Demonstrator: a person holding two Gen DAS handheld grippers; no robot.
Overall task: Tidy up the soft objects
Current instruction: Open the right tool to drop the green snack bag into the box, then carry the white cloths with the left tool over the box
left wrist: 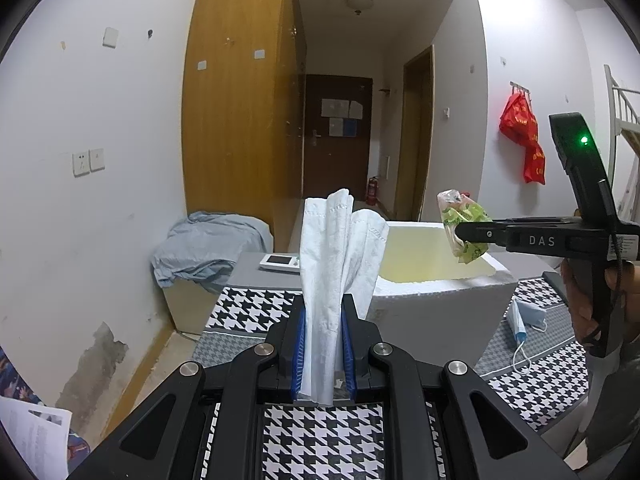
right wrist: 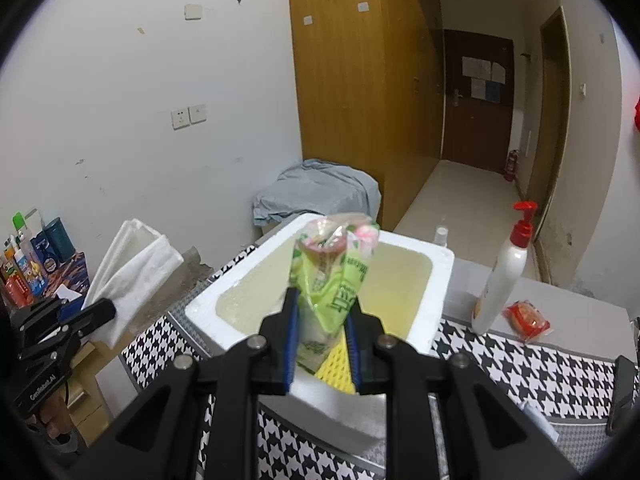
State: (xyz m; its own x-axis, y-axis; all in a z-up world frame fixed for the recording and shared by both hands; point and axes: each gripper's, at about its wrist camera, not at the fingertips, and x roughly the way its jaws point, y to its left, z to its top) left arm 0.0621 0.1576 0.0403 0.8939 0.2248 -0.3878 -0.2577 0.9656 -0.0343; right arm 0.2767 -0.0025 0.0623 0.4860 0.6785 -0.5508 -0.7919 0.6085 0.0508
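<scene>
Left hand-held gripper (left wrist: 323, 344) is clenched on a white tissue (left wrist: 340, 264), which stands upright out of the blue pads (left wrist: 298, 354) and fans into soft folds at the top. Right hand-held gripper (right wrist: 322, 340) is grasping a green plastic packet (right wrist: 334, 276), printed with pink and red at its crumpled upper end, and holds it above the open white foam box (right wrist: 438, 288). In the left wrist view the packet (left wrist: 464, 226) hangs over the far right rim of the foam box (left wrist: 440, 296), pinched at the tip of the right gripper (left wrist: 472, 236), with a person's hand (left wrist: 600, 296) on the handle.

Both grippers work over a tabletop (right wrist: 520, 364) covered by a black-and-white houndstooth cloth. The foam box sits on it, its inside yellowish and a yellow mesh piece (right wrist: 336, 368) showing at its near wall. Right of the box stand a white pump bottle with a red top (right wrist: 504, 276) and, just beside it, a small red packet (right wrist: 526, 320). A blue face mask (left wrist: 524, 318) lies on the cloth near the box.

Behind are white walls with sockets, a tall wooden wardrobe (left wrist: 236, 112), a grey-blue cloth heaped on a low cabinet (left wrist: 208, 246), and a hallway ending in a dark door (left wrist: 338, 136).
</scene>
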